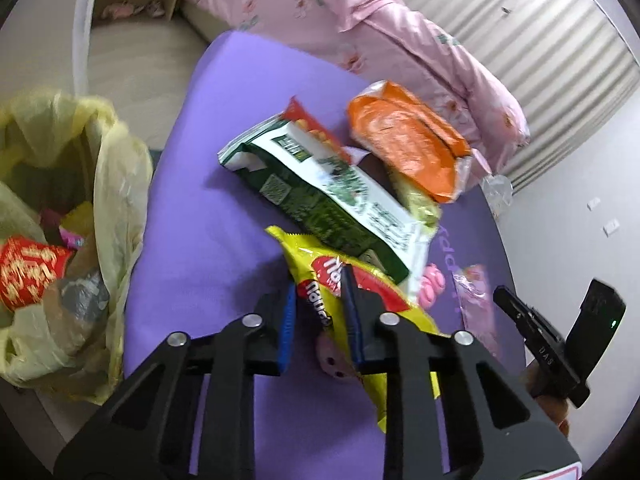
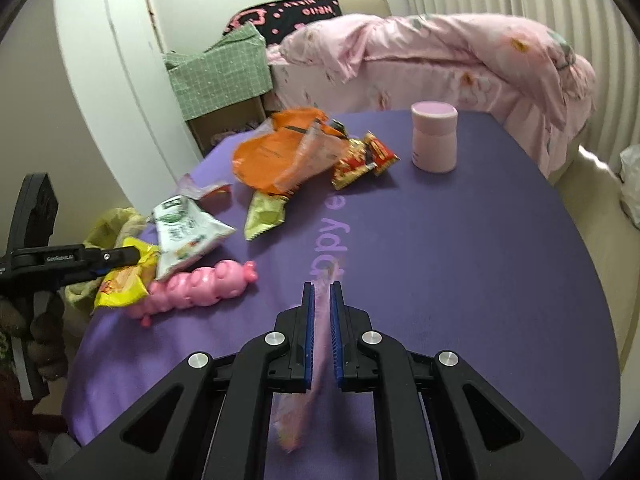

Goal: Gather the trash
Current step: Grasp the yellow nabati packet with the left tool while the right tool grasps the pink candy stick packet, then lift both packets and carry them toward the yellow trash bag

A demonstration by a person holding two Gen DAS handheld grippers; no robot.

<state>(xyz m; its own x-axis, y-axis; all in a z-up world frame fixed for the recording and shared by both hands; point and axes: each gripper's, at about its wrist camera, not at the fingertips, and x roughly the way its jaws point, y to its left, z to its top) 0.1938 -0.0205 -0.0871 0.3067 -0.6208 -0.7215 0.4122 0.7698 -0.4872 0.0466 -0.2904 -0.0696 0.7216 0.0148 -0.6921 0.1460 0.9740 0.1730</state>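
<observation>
My left gripper [image 1: 320,280] is shut on a yellow snack wrapper [image 1: 384,308] over the purple table [image 1: 208,240]; it also shows in the right wrist view [image 2: 124,280]. My right gripper [image 2: 322,286] is shut on a thin pink wrapper [image 2: 316,364], seen from the left wrist view too [image 1: 476,300]. A green-and-white bag [image 1: 320,196], an orange wrapper [image 1: 408,140], a light green packet [image 2: 266,214] and a red-gold wrapper [image 2: 364,158] lie on the table. A yellow-lined trash bin [image 1: 72,216] with trash in it stands left of the table.
A pink pig toy [image 2: 200,286] lies beside the yellow wrapper. A pink lidded jar [image 2: 435,138] stands at the table's far side. A bed with a pink quilt [image 2: 440,56] is behind the table, and a cardboard box [image 2: 224,80] stands by it.
</observation>
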